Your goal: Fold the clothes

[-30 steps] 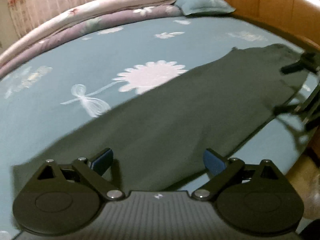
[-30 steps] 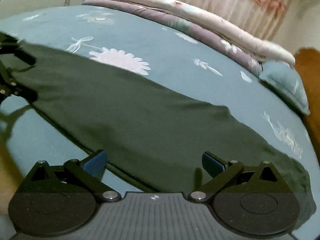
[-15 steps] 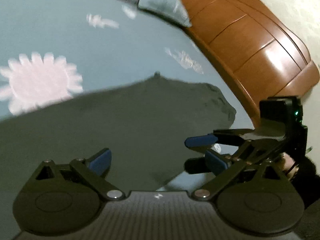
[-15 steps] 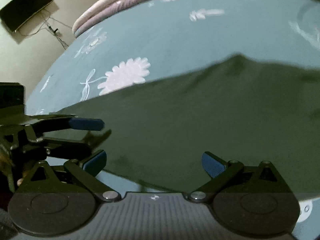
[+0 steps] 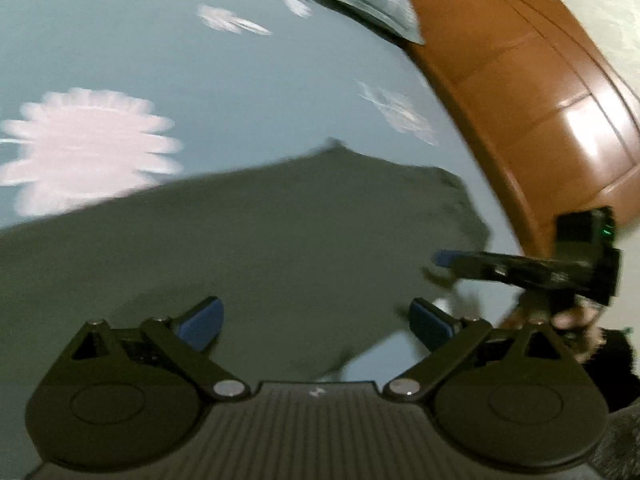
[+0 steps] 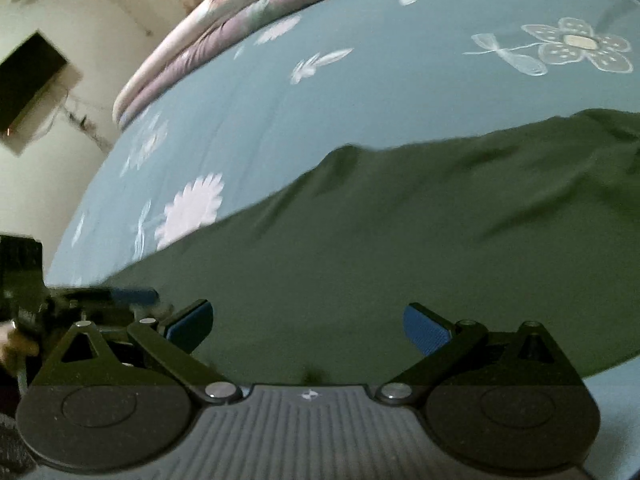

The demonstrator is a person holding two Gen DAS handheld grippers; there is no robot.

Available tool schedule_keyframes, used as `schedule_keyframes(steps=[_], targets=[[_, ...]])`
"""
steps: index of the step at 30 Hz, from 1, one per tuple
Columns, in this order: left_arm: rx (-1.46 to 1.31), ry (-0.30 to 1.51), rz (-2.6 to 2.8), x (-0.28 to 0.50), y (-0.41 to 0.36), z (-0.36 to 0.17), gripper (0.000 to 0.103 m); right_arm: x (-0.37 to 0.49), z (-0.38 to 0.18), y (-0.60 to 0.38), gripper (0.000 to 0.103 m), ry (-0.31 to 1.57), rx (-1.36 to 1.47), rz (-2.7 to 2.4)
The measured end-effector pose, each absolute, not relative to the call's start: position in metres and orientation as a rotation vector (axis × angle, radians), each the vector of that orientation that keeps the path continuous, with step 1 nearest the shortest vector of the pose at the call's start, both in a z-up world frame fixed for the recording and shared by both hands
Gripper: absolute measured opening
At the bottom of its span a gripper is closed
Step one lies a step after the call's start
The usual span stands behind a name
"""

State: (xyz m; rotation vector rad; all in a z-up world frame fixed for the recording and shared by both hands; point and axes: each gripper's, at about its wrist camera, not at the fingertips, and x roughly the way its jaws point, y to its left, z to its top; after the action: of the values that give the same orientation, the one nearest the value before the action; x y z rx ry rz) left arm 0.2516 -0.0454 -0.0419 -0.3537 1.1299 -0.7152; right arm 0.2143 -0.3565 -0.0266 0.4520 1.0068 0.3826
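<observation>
A dark green garment [image 5: 248,256] lies spread flat on the teal flowered bed sheet [image 5: 200,80]; in the right wrist view the garment [image 6: 420,240] shows soft wrinkles. My left gripper [image 5: 316,320] hovers open over the garment's near edge, nothing between its blue pads. My right gripper [image 6: 307,328] is likewise open above the cloth, close to its near edge. Each gripper shows blurred at the edge of the other's view: the right one's fingers [image 5: 444,258] beside the garment's right corner, the left one's fingers [image 6: 132,294] at far left.
A wooden headboard [image 5: 540,100] curves along the right of the bed, with a teal pillow [image 5: 368,4] against it. Folded quilts [image 6: 240,12] lie along the far side. A dark screen [image 6: 32,76] hangs on the wall.
Both grippers have left the garment's opposite ends and come close together at its near edge. In the last half second both views have shifted and blurred, with the right gripper further right.
</observation>
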Motion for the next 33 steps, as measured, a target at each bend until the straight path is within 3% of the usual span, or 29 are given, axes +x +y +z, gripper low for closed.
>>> schedule_keyframes(steps=[7,14,20,25,33], targets=[[-0.373,1.197,-0.703,0.251,-0.086,-0.07,0.099,0.217,-0.049,-0.399,0.103,1.027,0.529,0.361],[-0.373,1.095,-0.473,0.268,-0.049,-0.041,0.099,0.207,-0.069,-0.436,0.103,1.017,0.646,0.377],[-0.354,1.059,-0.331,0.3,-0.033,-0.066,0.098,0.207,-0.076,-0.444,0.103,0.993,0.724,0.386],[-0.377,1.03,-0.24,0.302,-0.013,-0.056,0.098,0.203,-0.081,-0.45,0.103,0.966,0.778,0.391],[-0.309,1.071,-0.436,0.287,-0.065,-0.051,0.099,0.2,-0.074,-0.439,0.103,0.951,0.68,0.384]])
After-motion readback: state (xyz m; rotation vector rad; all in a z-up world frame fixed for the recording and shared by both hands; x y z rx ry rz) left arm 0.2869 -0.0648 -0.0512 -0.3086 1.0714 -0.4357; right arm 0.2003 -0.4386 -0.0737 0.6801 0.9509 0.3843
